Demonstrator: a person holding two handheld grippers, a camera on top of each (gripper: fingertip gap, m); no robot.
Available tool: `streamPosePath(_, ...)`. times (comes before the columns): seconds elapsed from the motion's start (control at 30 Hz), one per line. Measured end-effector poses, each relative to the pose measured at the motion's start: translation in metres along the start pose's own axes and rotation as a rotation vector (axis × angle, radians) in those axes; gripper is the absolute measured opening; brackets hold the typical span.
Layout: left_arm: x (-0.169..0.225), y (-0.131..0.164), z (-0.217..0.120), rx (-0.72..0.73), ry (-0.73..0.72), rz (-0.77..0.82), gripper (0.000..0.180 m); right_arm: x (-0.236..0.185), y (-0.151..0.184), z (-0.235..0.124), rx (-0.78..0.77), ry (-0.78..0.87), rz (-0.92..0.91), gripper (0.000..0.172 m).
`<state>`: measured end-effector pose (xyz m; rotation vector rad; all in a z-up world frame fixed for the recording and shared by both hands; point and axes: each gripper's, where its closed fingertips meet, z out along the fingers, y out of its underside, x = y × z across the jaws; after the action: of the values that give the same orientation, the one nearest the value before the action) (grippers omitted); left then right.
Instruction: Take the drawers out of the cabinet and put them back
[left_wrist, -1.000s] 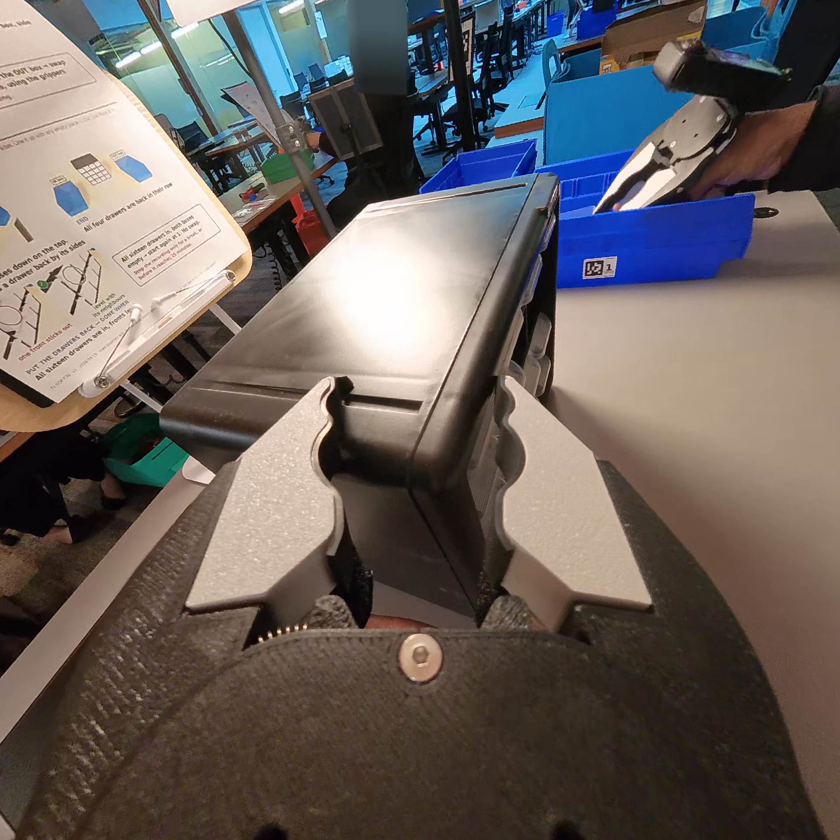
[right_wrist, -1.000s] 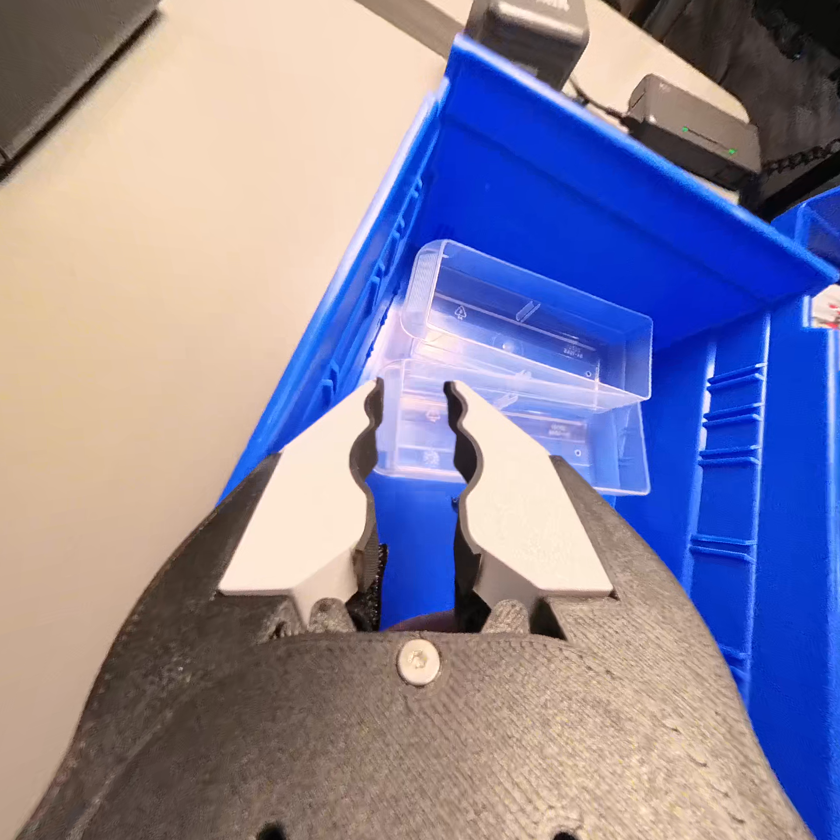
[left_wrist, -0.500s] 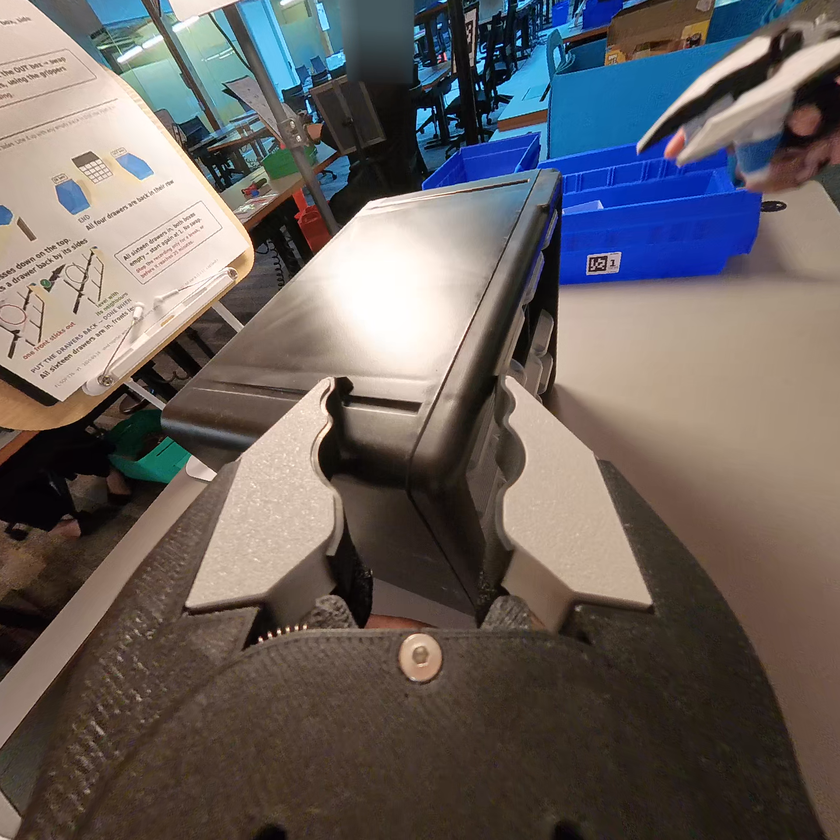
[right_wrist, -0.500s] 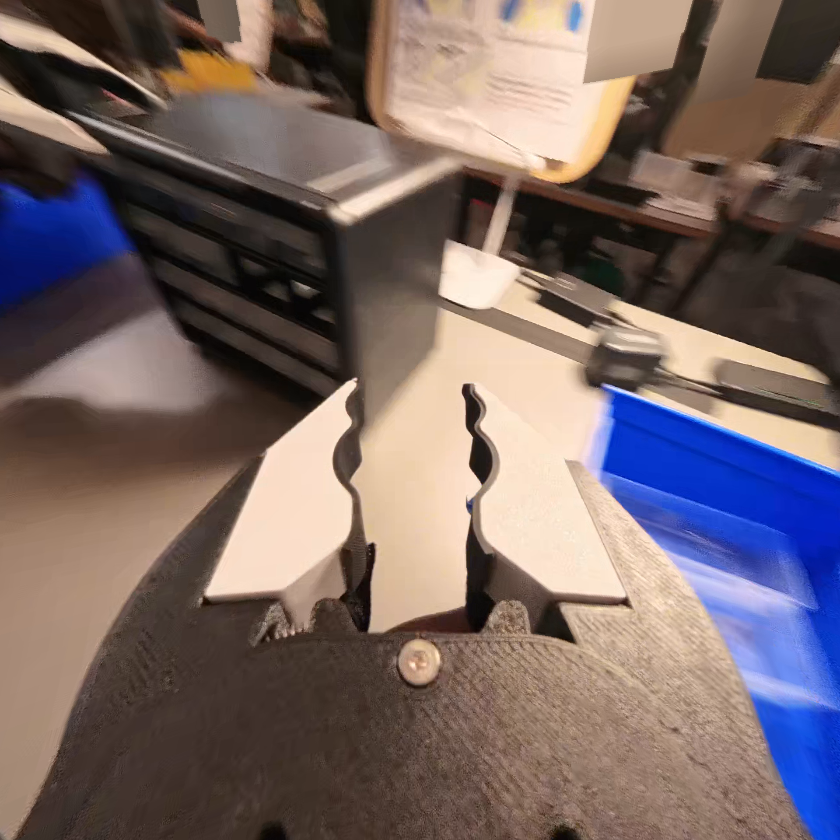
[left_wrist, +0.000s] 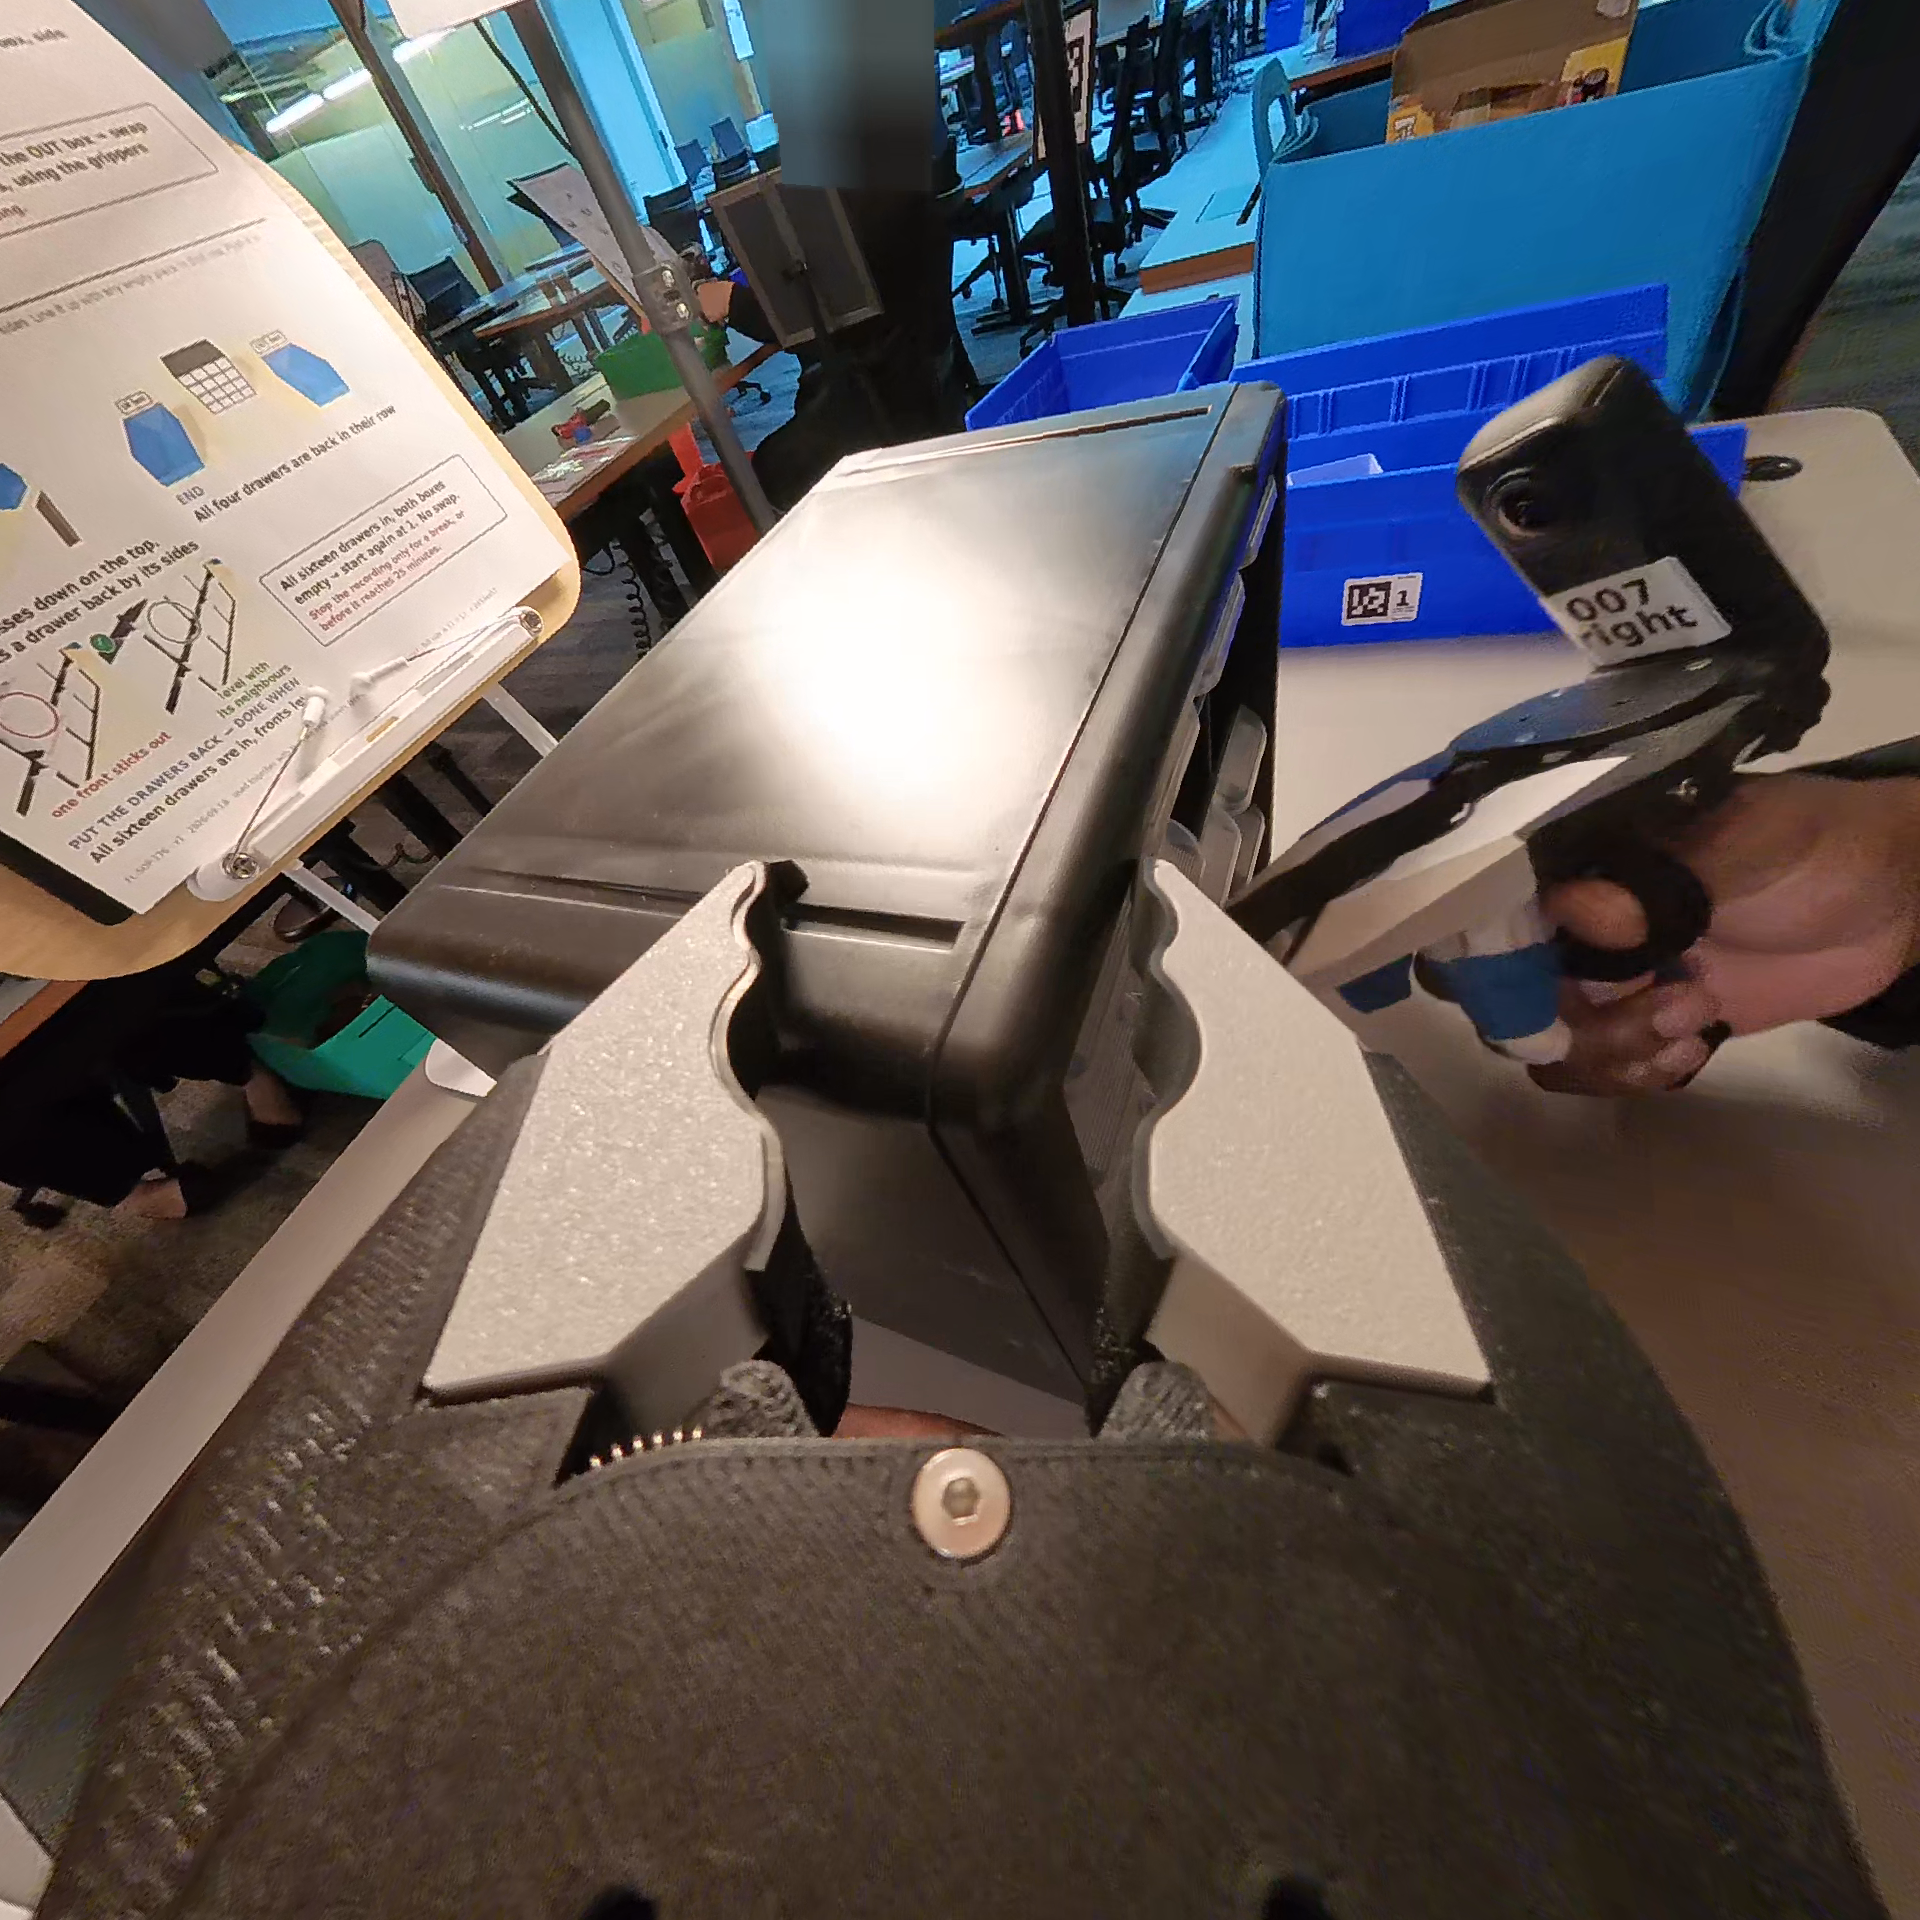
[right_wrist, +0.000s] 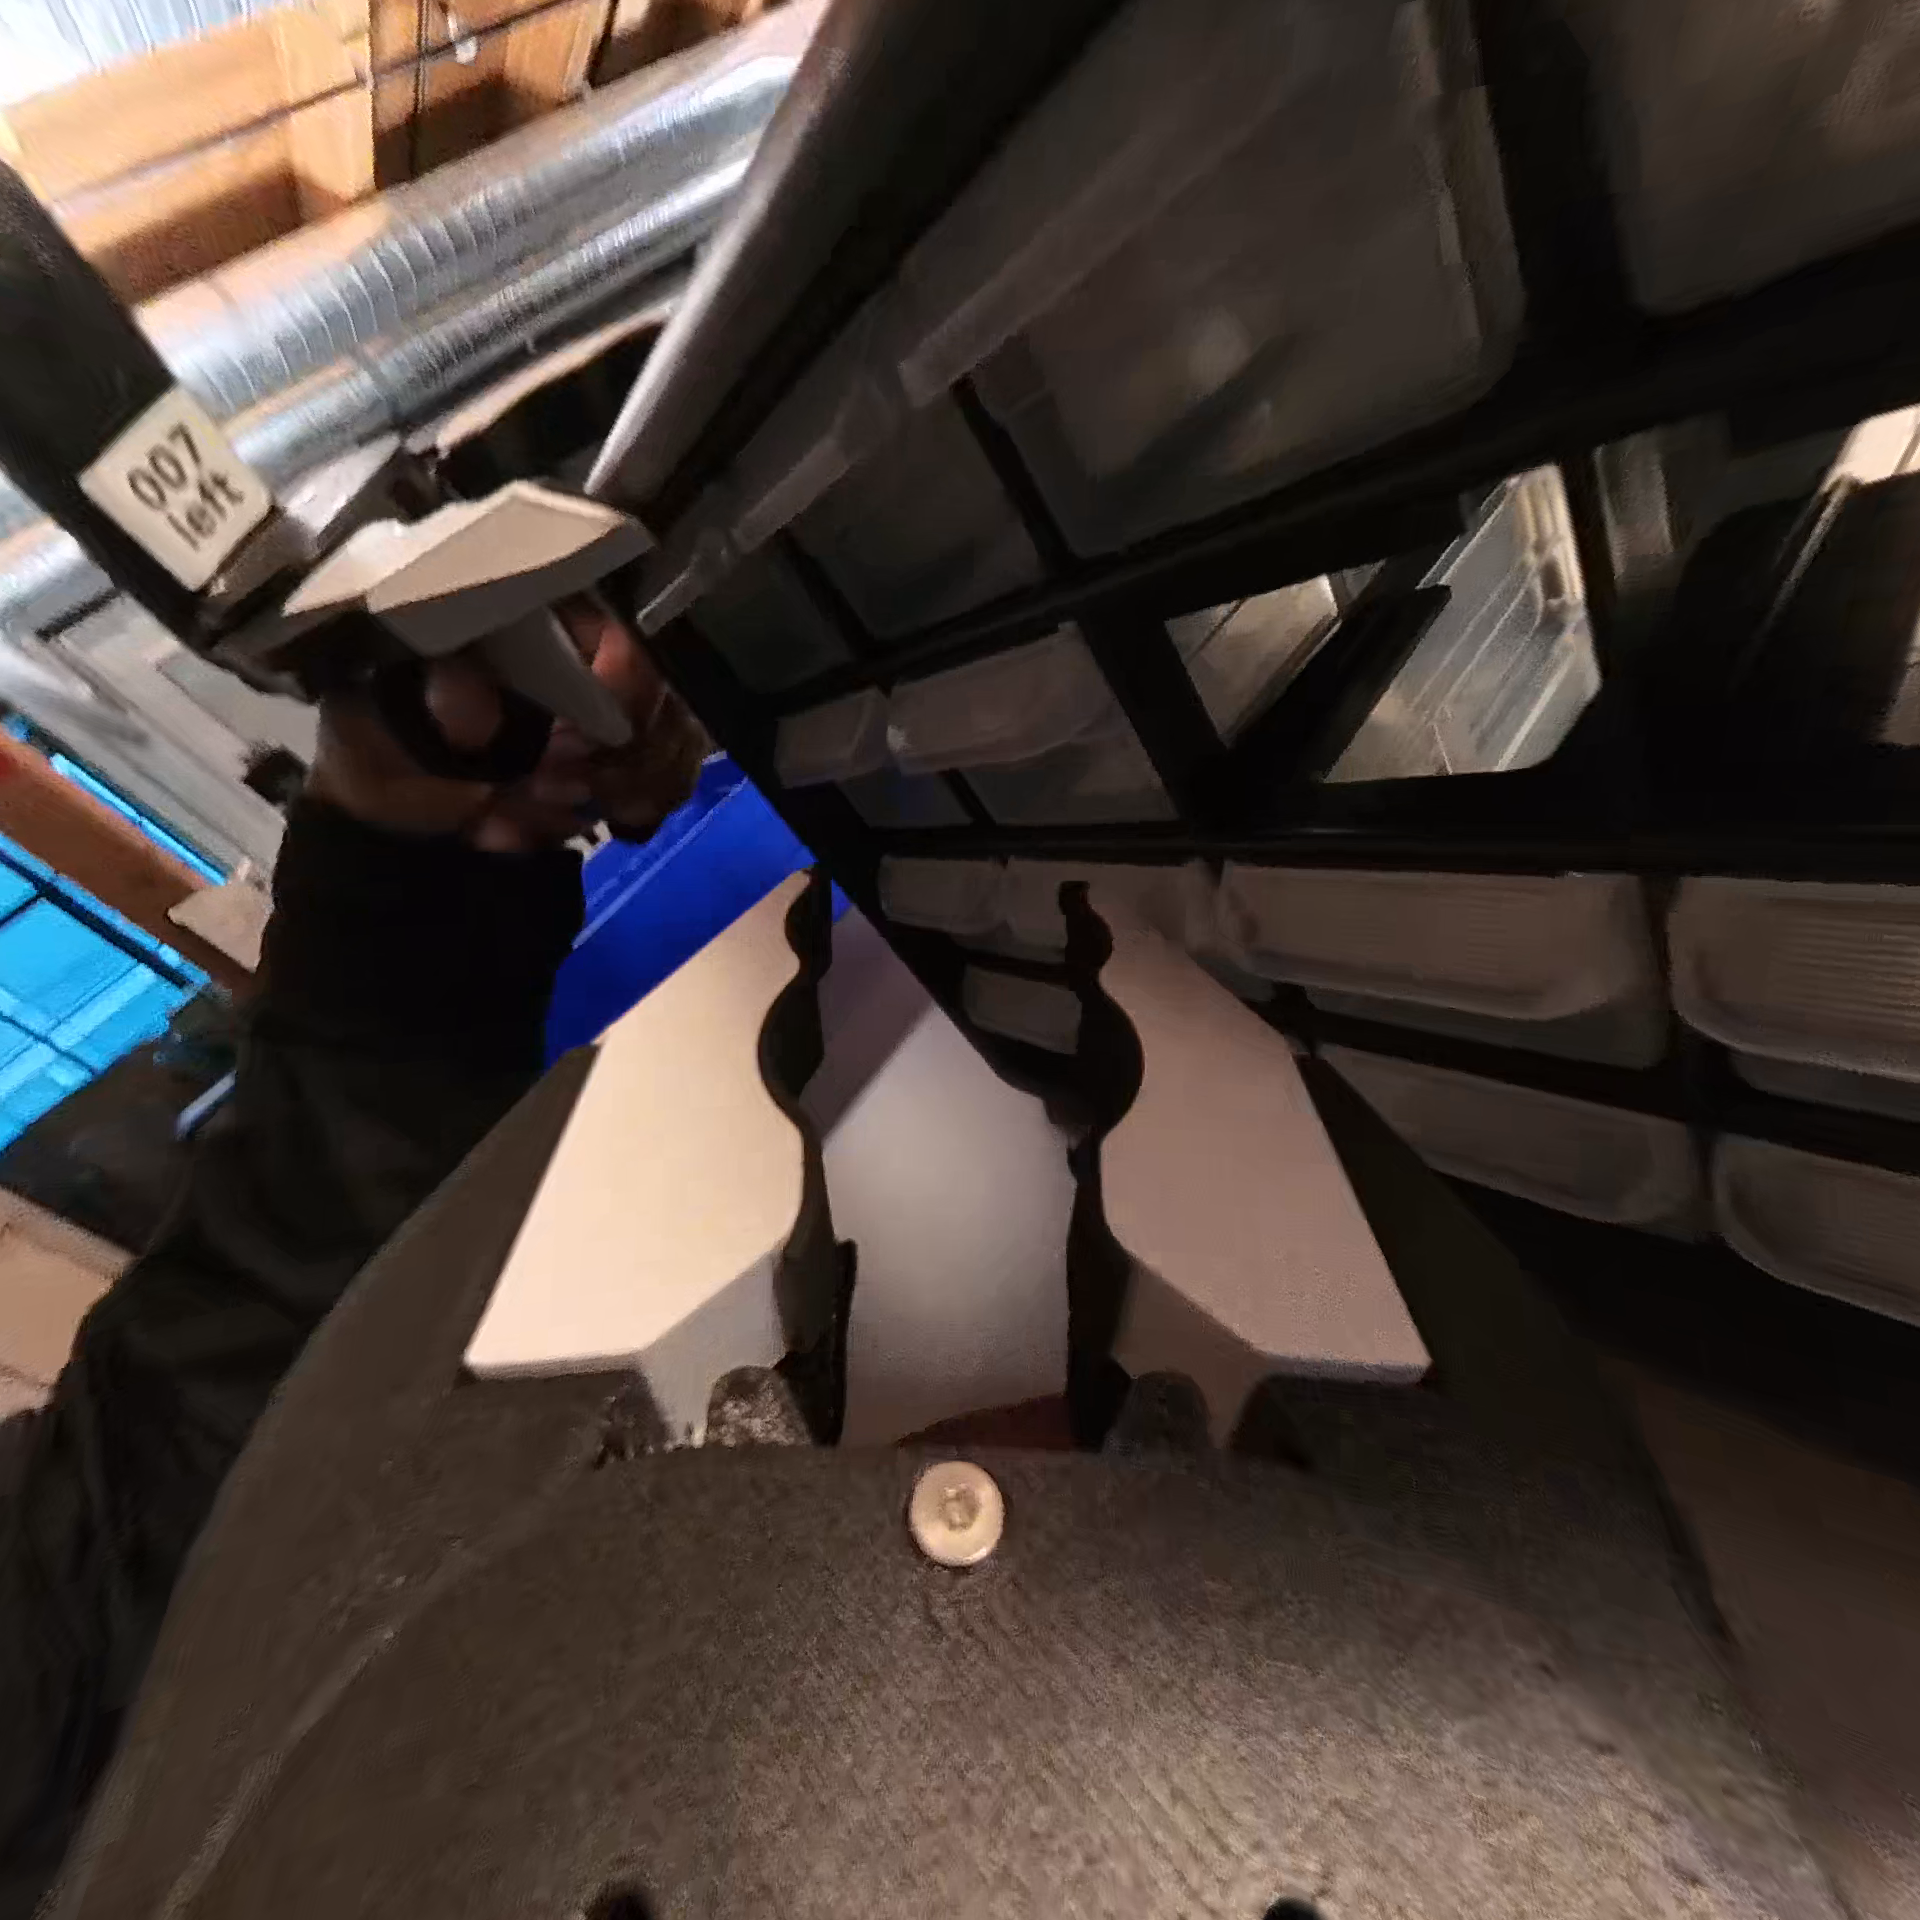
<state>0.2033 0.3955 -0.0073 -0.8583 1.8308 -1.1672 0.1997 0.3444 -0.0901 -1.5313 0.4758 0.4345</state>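
The black cabinet (left_wrist: 883, 675) stands on the pale table (left_wrist: 1662, 1247). My left gripper (left_wrist: 961, 883) is open and straddles its near top corner, with one finger on the top and one by the front face. It also shows in the right wrist view (right_wrist: 623, 634), set on the cabinet's top edge. My right gripper (right_wrist: 940, 894) is open and empty, low in front of the cabinet's front (right_wrist: 1143, 665), close to the lower left clear drawers (right_wrist: 1434, 956). It also shows in the left wrist view (left_wrist: 1278, 925), held by a hand.
A blue bin (left_wrist: 1455, 499) with a clear drawer (left_wrist: 1330, 473) in it stands on the table behind the cabinet. Another blue bin (right_wrist: 665, 894) shows past the cabinet's left side. An instruction sheet on a board (left_wrist: 208, 468) stands to the left.
My right gripper opened wider, left the blue bin where clear drawers lie, and swung over to the cabinet's front, empty. My left gripper has stayed on the cabinet's corner.
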Motion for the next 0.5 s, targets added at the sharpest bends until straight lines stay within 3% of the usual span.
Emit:
streamPosePath(0.27,0.000,0.000,0.000,-0.006,-0.001,0.000,0.073,-0.008,-0.027,0.009,0.231,-0.102,0.131,0.043)
streamPosePath(0.33,0.000,0.000,0.000,-0.010,-0.003,0.002,0.073,-0.005,-0.027,0.009,0.253,-0.102,0.160,0.036)
streamPosePath(0.43,0.000,0.000,0.000,-0.013,-0.006,0.004,0.073,0.004,-0.030,0.007,0.282,-0.097,0.237,0.011)
streamPosePath(0.5,0.000,0.000,0.000,-0.016,-0.008,0.004,0.073,0.002,-0.028,0.005,0.278,-0.118,0.266,0.009)
